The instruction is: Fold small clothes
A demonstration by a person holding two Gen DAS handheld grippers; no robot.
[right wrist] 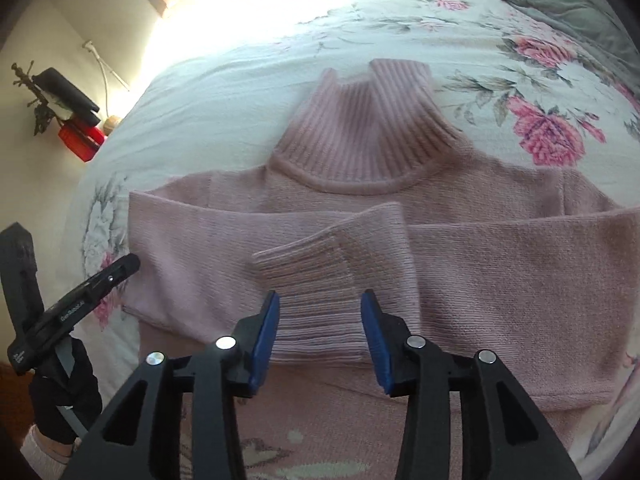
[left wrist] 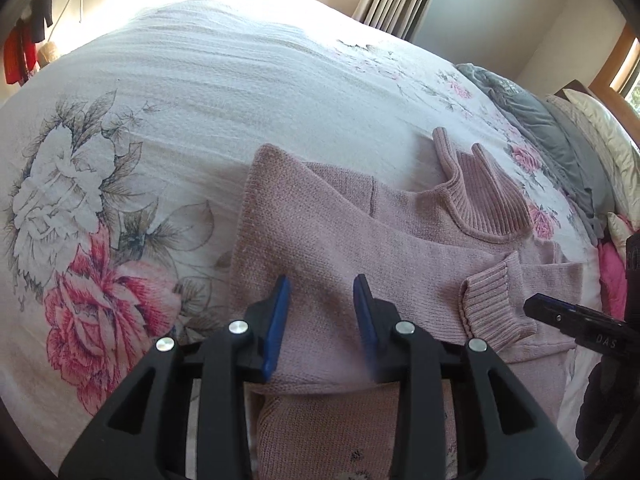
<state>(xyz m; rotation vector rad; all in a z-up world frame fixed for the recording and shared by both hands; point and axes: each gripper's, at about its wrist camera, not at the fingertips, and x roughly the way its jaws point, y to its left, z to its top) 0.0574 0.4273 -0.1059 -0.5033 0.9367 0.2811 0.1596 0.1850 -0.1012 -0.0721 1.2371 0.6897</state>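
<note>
Both tools hang over a pink sweater (right wrist: 500, 280) spread on the flowered bedspread (left wrist: 160, 92). Left tool (left wrist: 322, 292) stands wide, its blue pads apart above the sleeve folded across the chest, gripping nothing. Right tool (right wrist: 318, 304) is likewise wide; the ribbed cuff (right wrist: 316, 280) lies between its pads, though whether they touch the knit is hard to tell from this angle. Beyond the cuff, the ribbed turtleneck collar (right wrist: 360, 132) points away from both tools. A gloved hand (right wrist: 66, 396) holds the left tool's handle.
</note>
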